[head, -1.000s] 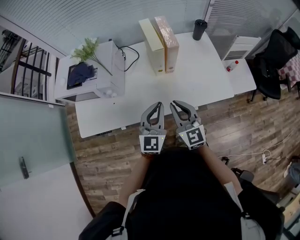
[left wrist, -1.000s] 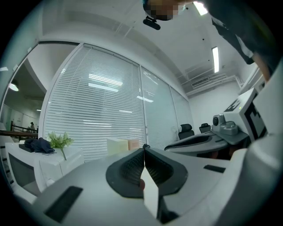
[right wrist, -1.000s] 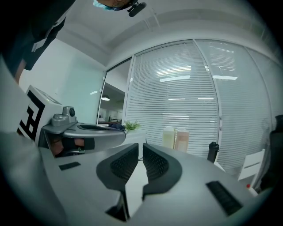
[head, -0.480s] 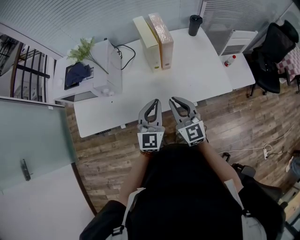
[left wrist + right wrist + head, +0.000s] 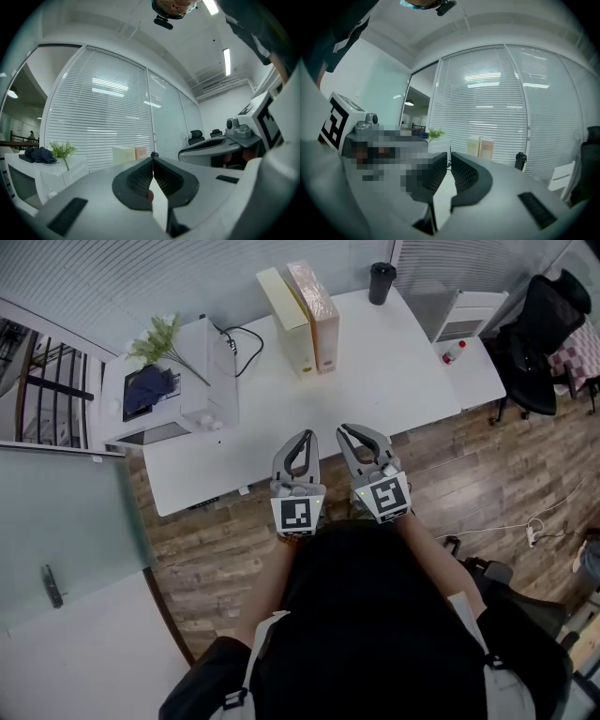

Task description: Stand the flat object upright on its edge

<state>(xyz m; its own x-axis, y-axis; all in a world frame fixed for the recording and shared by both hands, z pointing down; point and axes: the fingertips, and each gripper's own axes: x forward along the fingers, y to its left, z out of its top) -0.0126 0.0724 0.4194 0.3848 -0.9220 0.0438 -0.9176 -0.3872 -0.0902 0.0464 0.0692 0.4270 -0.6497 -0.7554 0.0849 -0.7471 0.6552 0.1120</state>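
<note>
Two flat boxes stand upright side by side at the back of the white table (image 5: 375, 381): a cream one (image 5: 281, 310) and an orange-pink one (image 5: 316, 301). They also show far off in the left gripper view, cream box (image 5: 123, 153), and in the right gripper view, orange-pink box (image 5: 487, 147). My left gripper (image 5: 302, 435) and right gripper (image 5: 352, 430) hover side by side over the table's front edge, well short of the boxes. Both are shut with nothing between the jaws, left gripper (image 5: 153, 157), right gripper (image 5: 449, 157).
A white printer (image 5: 173, 381) with a green plant (image 5: 159, 334) fills the table's left end. A black cup (image 5: 380, 282) stands at the back right. A lower white side table with a small bottle (image 5: 453, 351) and a black chair (image 5: 539, 334) are to the right.
The head view has drifted, so the table and boxes sit slightly higher and further left. Both grippers stay shut and side by side at the front edge.
</note>
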